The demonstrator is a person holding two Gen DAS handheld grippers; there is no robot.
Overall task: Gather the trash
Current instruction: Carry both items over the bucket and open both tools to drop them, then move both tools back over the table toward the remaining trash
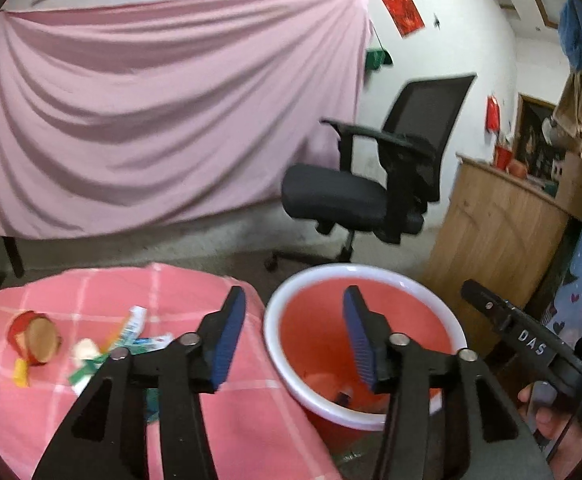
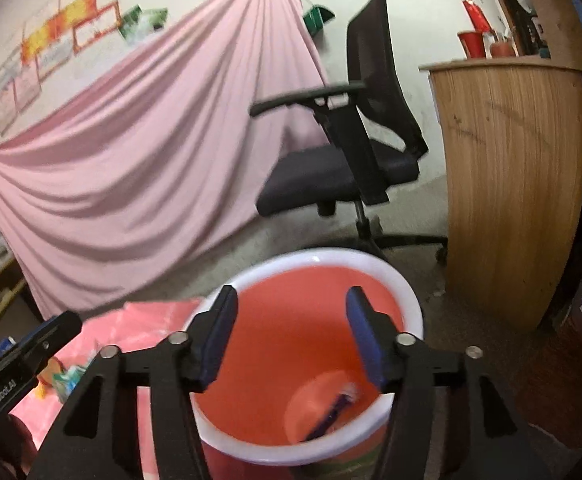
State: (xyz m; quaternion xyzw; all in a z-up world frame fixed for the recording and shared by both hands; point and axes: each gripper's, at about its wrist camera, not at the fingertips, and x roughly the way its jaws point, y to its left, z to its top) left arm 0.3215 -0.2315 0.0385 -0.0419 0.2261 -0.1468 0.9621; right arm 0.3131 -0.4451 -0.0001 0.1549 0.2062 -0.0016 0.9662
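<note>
A red bin with a white rim (image 1: 365, 274) (image 2: 323, 258) stands on the floor beside a table under a pink checked cloth (image 1: 91, 292). My left gripper (image 1: 295, 336) hangs open between the table edge and the bin, nothing between its blue pads. My right gripper (image 2: 291, 332) is open over the bin's mouth, also empty. Inside the bin, a dark purple wrapper (image 2: 333, 410) lies near the bottom, blurred. On the cloth lie a red paper cup on its side (image 1: 35, 338), a white and green tube (image 1: 133, 324), a white crumpled scrap (image 1: 85, 350) and a yellow scrap (image 1: 21, 372).
A black office chair (image 1: 363, 184) (image 2: 351, 152) stands behind the bin. A wooden cabinet (image 1: 499, 240) (image 2: 515, 184) is to the right. A pink sheet (image 1: 163, 112) drapes over furniture at the back. The right gripper's body (image 1: 531, 344) and a hand (image 1: 547, 420) show at the lower right.
</note>
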